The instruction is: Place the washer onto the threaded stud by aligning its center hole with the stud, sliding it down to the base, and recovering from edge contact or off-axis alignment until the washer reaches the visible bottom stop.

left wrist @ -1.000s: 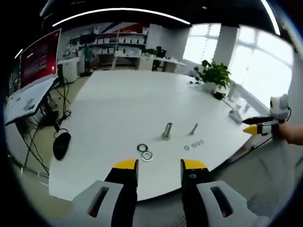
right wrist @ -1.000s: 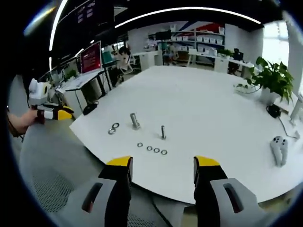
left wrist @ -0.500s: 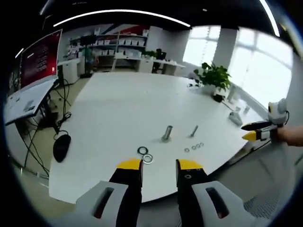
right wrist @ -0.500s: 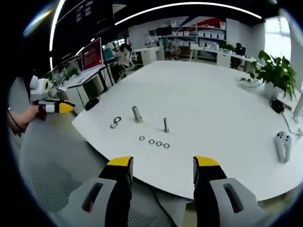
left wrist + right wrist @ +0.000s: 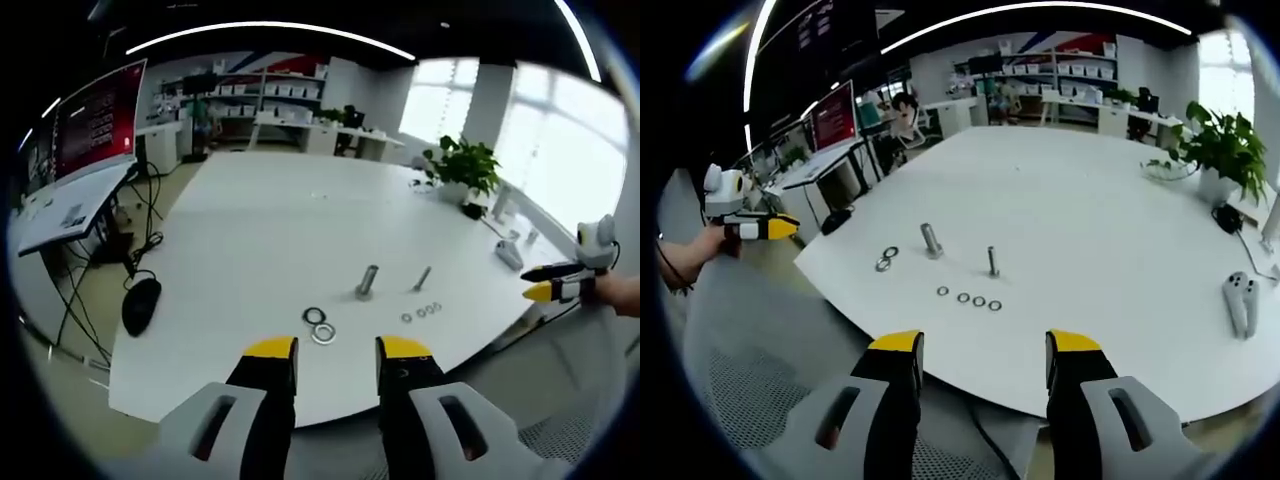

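large washers: two flat silver metal rings (image 5: 319, 324) lie touching on the round white table (image 5: 260, 230), just left of the thick stud.
small washers: four small silver rings (image 5: 968, 297) in a row near the table edge.
studs: two upright, a thick threaded metal stud (image 5: 931, 240) and a thin threaded metal stud (image 5: 993, 261).
left gripper (image 5: 336, 348): held off the table edge, jaws parted, gripping nothing.
right gripper (image 5: 984, 343): level before the table, jaws wide apart, gripping nothing.

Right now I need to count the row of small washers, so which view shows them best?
The right gripper view: the row of four small metal washers lies spread side by side, each ring apart. In the left gripper view the same row is bunched and foreshortened beside the thin threaded stud, harder to count.
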`<action>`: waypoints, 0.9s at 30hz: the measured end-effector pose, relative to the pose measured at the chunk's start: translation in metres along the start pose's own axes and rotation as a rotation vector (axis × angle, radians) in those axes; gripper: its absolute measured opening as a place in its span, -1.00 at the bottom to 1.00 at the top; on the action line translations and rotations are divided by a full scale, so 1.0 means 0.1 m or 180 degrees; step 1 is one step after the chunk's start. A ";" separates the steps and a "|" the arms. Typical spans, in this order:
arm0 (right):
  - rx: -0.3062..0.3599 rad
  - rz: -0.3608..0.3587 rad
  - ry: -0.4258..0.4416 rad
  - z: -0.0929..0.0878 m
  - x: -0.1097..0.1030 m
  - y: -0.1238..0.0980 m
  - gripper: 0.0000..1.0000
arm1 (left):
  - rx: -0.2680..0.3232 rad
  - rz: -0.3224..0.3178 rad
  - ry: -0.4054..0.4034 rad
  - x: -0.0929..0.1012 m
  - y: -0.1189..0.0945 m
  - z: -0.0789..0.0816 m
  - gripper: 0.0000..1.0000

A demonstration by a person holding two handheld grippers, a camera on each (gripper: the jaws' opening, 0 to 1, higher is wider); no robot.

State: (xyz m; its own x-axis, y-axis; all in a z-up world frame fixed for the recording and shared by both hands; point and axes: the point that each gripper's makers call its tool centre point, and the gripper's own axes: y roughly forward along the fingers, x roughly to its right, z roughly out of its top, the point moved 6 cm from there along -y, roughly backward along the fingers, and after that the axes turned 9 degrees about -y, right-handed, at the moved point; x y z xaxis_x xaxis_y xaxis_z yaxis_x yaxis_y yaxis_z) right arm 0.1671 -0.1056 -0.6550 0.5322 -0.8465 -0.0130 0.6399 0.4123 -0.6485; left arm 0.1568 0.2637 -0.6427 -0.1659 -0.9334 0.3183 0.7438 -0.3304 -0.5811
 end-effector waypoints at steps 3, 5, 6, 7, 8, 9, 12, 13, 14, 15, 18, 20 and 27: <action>-0.0051 0.0050 -0.0021 -0.02 -0.02 0.01 0.02 | -0.0042 -0.0007 0.0000 0.01 0.01 -0.02 -0.38; -0.0019 0.0048 -0.0064 0.00 -0.03 0.00 -0.03 | -0.0074 0.0008 0.0020 0.00 0.01 -0.03 -0.38; 0.0021 0.0039 -0.0060 0.01 -0.03 -0.01 -0.04 | -0.0076 0.0028 0.0005 -0.01 0.00 -0.04 -0.38; 0.0045 0.0041 -0.0021 0.02 -0.02 -0.01 -0.04 | -0.0067 0.0057 -0.0017 -0.03 0.00 -0.04 -0.38; 0.0035 0.0048 0.0009 0.01 -0.02 0.00 -0.03 | -0.0052 0.0083 -0.0041 -0.05 0.00 -0.03 -0.38; 0.0006 0.0063 0.0042 -0.01 -0.02 0.00 -0.02 | -0.0034 0.0096 -0.0057 -0.05 -0.01 -0.02 -0.38; 0.0001 0.0072 -0.0002 -0.01 -0.04 0.01 0.02 | 0.0007 0.0110 -0.0065 -0.06 -0.02 -0.02 -0.38; 0.0013 0.0081 -0.0005 0.00 -0.04 0.01 0.02 | 0.0001 0.0110 -0.0062 -0.06 -0.02 -0.02 -0.37; 0.0014 0.0085 -0.0004 0.00 -0.04 0.01 0.02 | -0.0008 0.0113 -0.0054 -0.06 -0.02 -0.02 -0.38; 0.0014 0.0096 0.0000 0.00 -0.04 0.01 0.02 | 0.0000 0.0123 -0.0030 -0.06 -0.02 -0.01 -0.38; 0.0015 0.0114 -0.0012 0.00 -0.04 0.01 0.02 | -0.0014 0.0095 -0.0048 -0.05 -0.01 -0.02 -0.37; 0.0011 0.0120 -0.0012 -0.01 -0.04 0.01 0.02 | -0.0061 0.0107 -0.0038 -0.05 -0.01 -0.04 -0.37; 0.0019 0.0142 0.0029 0.00 -0.04 0.01 0.02 | -0.0156 0.0148 0.0016 -0.04 0.01 -0.06 -0.37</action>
State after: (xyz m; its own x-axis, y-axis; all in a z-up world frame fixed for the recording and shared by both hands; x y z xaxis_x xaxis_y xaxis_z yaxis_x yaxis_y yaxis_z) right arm 0.1655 -0.1016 -0.6559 0.5553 -0.8303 -0.0487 0.6190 0.4516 -0.6426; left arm 0.1546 0.2668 -0.6488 -0.1353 -0.9485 0.2864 0.7181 -0.2930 -0.6313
